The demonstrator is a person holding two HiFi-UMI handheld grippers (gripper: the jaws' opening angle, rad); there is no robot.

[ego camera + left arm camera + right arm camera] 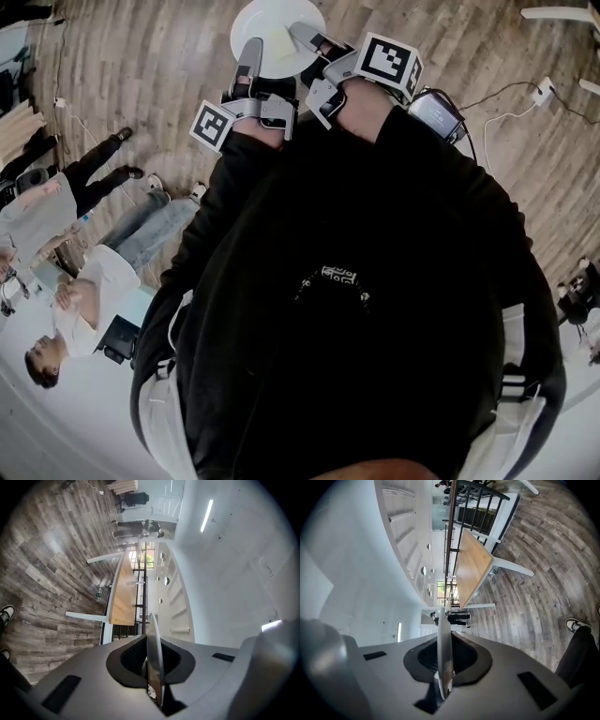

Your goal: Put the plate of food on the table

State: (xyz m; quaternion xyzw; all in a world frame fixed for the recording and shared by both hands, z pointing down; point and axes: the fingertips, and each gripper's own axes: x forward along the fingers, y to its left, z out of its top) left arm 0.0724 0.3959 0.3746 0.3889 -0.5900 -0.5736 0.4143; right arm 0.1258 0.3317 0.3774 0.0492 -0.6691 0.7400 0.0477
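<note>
white-and-black square patterns were the print that showed, one on the marker cube of the left gripper [251, 58] and one on the marker cube of the right gripper [311, 39].

both sets of jaws were drawn nearly together, each clamped on the rim of the same white plate [277, 36]. in the left gripper view the plate [154, 641] stood edge-on, a thin pale blade rising out of the dark pads, with the left gripper [151, 677] pinching it from both sides. the right gripper view showed the same thing mirrored: the plate [443, 644] edge-on and the right gripper [445, 670] closed tight on its rim.

from the head view the plate hung in the air in front of the person's black top [356, 281], over the grey-brown plank floor [159, 56], the left jaws on its near left edge and the right jaws on its near right edge. a faint cream wedge lay on the plate; what it was could not be told.

a long wooden worktop [123, 592] on white legs stood well away across the floor, also seen in the right gripper view [472, 566]. the plate was not on it. several bystanders [84, 281] stood at the left of the head view.
</note>
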